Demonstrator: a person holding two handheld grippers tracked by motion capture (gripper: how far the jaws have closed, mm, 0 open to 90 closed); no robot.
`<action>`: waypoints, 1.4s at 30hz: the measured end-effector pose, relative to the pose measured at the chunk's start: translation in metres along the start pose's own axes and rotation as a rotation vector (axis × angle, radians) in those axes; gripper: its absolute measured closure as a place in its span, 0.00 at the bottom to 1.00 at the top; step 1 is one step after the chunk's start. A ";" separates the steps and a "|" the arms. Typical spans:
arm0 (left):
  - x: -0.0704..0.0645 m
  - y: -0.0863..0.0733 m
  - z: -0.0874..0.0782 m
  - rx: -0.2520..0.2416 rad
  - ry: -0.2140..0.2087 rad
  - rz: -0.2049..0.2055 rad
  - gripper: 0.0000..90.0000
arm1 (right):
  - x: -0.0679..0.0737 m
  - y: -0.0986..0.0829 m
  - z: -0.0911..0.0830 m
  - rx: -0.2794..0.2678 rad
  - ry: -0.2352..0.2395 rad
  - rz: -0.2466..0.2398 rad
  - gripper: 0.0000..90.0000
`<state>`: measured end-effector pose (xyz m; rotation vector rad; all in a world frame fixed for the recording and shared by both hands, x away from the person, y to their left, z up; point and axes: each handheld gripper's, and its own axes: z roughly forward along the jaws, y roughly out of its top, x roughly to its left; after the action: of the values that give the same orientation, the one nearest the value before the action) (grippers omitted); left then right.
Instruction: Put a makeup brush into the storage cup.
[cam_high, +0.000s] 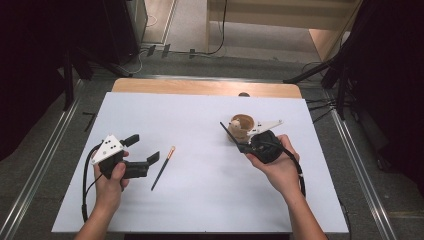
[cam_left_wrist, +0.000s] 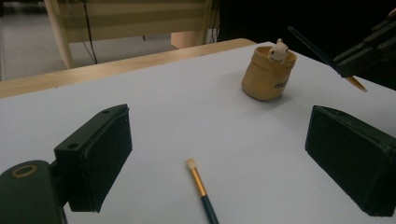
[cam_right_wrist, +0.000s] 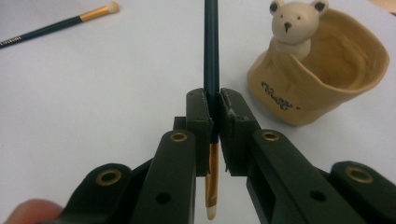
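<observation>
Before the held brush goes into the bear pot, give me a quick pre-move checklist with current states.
1. Right hand-held gripper clamped on held brush: ok, jaws shut on its handle.
2. Brush direction: handle leads away from the gripper, bristle tip sits back by the jaws; ok only if handle-first is wanted.
3. Bear pot upright with open mouth: ok.
4. Space inside pot: ok, though the bear figure takes one side of the rim.
5. Left hand-held gripper open and away from the pot: ok.
6. Second brush lying loose on the table, ready next: ok.
</observation>
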<state>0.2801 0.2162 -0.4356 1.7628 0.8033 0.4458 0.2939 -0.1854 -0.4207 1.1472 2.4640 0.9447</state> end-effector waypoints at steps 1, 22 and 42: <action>0.000 0.000 0.000 0.000 0.000 0.000 0.08 | 0.000 0.000 0.000 0.000 0.000 0.000 0.94; -0.021 0.014 0.038 0.006 -0.065 0.073 0.11 | 0.008 0.010 -0.003 -0.023 0.064 -0.086 0.94; -0.033 0.001 0.041 0.070 -0.229 0.071 0.15 | 0.029 0.010 -0.006 -0.038 0.131 -0.185 0.94</action>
<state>0.2841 0.1651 -0.4450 1.8721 0.6021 0.2579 0.2782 -0.1614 -0.4085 0.8518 2.5884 1.0355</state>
